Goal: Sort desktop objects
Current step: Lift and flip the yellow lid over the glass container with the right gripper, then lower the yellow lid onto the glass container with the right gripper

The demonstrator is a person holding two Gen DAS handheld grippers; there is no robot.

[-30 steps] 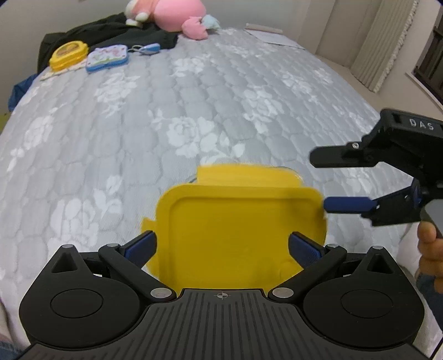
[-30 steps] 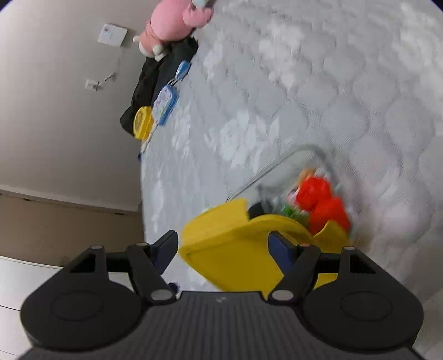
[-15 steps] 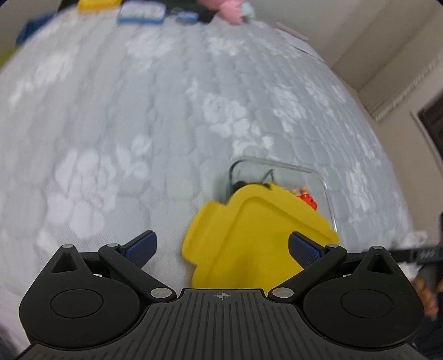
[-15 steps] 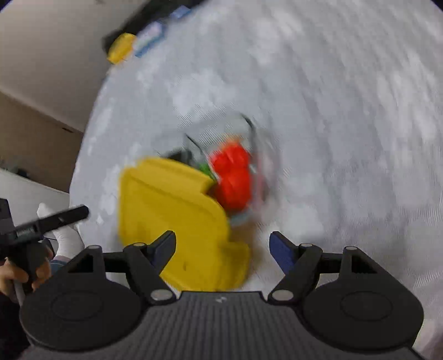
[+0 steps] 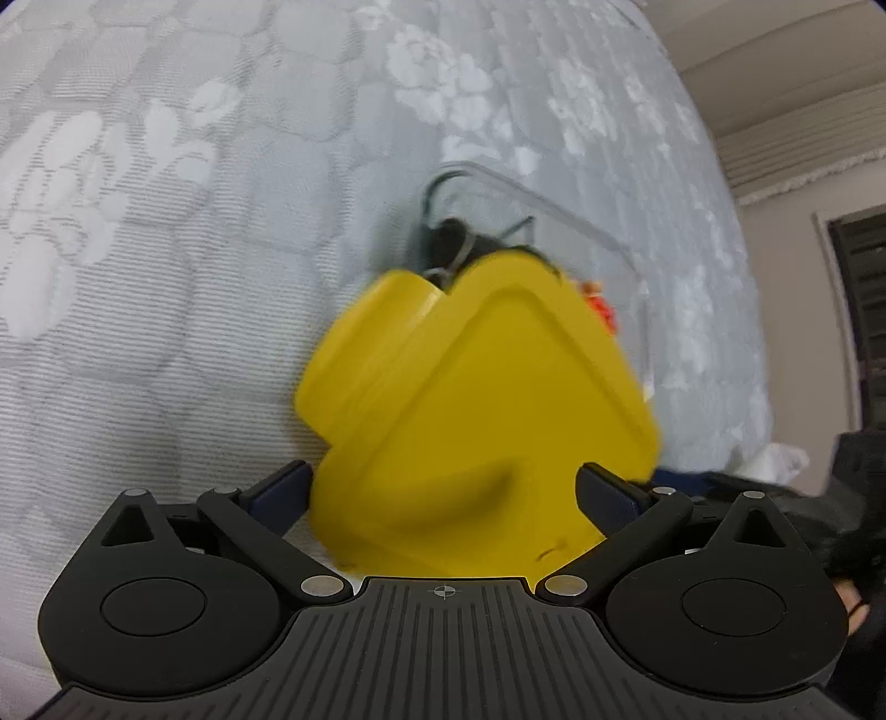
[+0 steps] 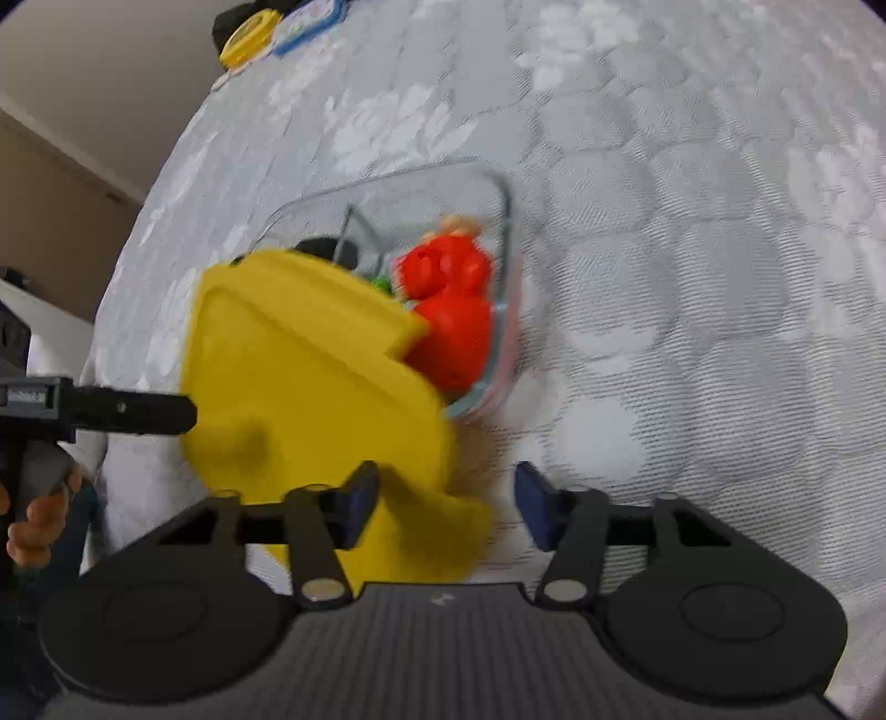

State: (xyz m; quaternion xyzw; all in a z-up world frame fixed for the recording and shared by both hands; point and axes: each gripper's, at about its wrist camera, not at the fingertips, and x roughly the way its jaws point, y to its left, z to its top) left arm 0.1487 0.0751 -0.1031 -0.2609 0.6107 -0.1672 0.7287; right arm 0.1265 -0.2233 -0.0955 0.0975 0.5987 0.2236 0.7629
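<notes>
A yellow lid [image 5: 476, 410] fills the span between the blue pads of my left gripper [image 5: 443, 493], which is shut on it. The lid hangs tilted over the near corner of a clear container [image 5: 559, 221] on the grey quilt. In the right wrist view one of the left gripper's fingers [image 6: 138, 412] meets the lid [image 6: 310, 387] at its left edge. The container [image 6: 501, 221] holds a red toy [image 6: 448, 315] and dark items. My right gripper [image 6: 446, 504] is closing around the lid's near tab; its right pad still stands clear of it.
The grey flowered quilt [image 6: 692, 277] spreads all around the container. A yellow case [image 6: 246, 39] and a blue-edged case [image 6: 310, 16] lie at the bed's far end. A hand [image 6: 33, 531] holds the left gripper at the bed's left edge.
Both grippers have sunk and rolled. The lid has come down over the container's near corner. My right gripper's jaws have narrowed around the lid's tab.
</notes>
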